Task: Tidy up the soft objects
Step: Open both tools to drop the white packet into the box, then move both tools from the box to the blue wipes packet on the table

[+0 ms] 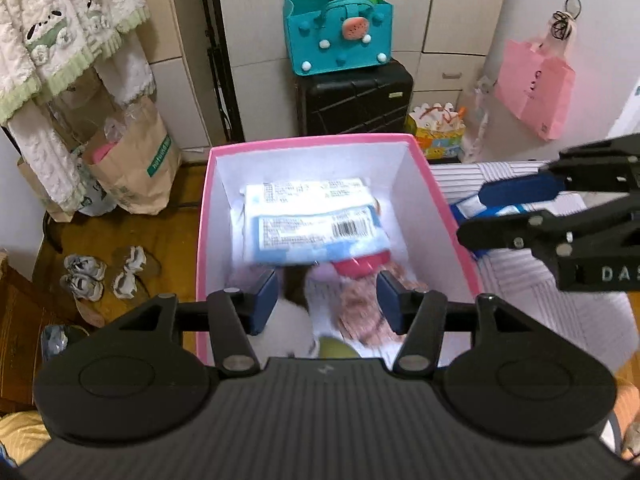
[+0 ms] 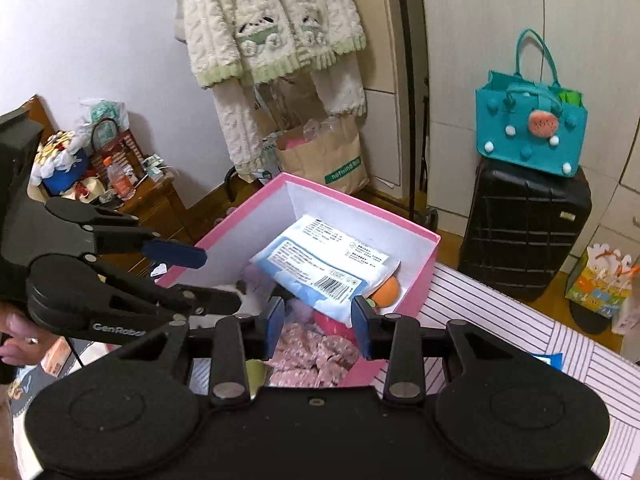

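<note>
- I have both claws over a pink box (image 1: pixel 436 196) that stands on a white striped bed cover (image 2: pixel 480 308); past it are a wooden floor, pale wardrobe doors, a black suitcase (image 1: pixel 356 100) with a teal felt bag (image 1: pixel 338 36) on top, and fleecy pyjamas (image 2: pixel 272 32) hanging on the left.
- The left gripper (image 1: pixel 327 300) is released, holding nothing, just above the near end of the box.
- The right gripper (image 2: pixel 318 322) is likewise spread and holding nothing, above the box's near corner.
- Just ahead of both claws a blue-and-white soft packet (image 2: pixel 324 268) with a barcode label lies on top of pink floral cloth (image 2: pixel 316 352) inside the box.
- Readable: "GenRobot" on the left claw's body, "DAS" on the right's; the packet print is too small.
- Only the right view shows the orange ball (image 2: pixel 386 292) beside the packet and a cluttered side table (image 2: pixel 132 188); only the left shows shoes (image 1: pixel 102 276) and a pink paper bag (image 1: pixel 534 88).
</note>
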The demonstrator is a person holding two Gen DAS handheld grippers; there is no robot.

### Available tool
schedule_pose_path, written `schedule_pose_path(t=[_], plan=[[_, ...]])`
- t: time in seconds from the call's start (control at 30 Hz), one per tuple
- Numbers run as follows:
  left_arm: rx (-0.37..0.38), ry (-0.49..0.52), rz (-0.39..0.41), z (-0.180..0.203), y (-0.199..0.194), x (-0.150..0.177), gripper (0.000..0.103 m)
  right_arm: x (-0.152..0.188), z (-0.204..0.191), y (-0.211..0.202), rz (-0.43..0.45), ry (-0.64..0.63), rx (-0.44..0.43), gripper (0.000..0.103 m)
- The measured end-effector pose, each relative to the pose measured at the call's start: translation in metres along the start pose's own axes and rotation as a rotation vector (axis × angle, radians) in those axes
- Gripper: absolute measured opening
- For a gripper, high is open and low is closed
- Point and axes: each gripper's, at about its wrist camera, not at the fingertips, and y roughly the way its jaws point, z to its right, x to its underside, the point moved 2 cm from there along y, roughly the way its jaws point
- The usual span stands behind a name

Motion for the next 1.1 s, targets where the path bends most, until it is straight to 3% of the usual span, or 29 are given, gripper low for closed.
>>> schedule_pose_path(t=[0.1, 0.27, 0.57, 1.1], plan=[[0.024, -0.002, 0.034, 0.003, -0.027, 0.006, 0.057, 0.000, -0.008, -0.012, -0.004, -0.020, -0.012, 0.046], [-0.014, 0.038, 0.089, 0.018, -0.063, 0.021, 0.060, 0.009, -0.024, -0.035, 0.015, -0.070, -0.048, 0.047], [-0.035, 0.156, 0.120, 0.057, -0.096, 0.057, 0.064, 0.042, -0.038, -0.078, 0.046, -0.121, -0.083, 0.050], [0.029, 0.325, 0.108, 0.145, -0.107, 0.098, 0.074, 0.105, -0.032, -0.135, 0.074, -0.175, -0.072, 0.061]])
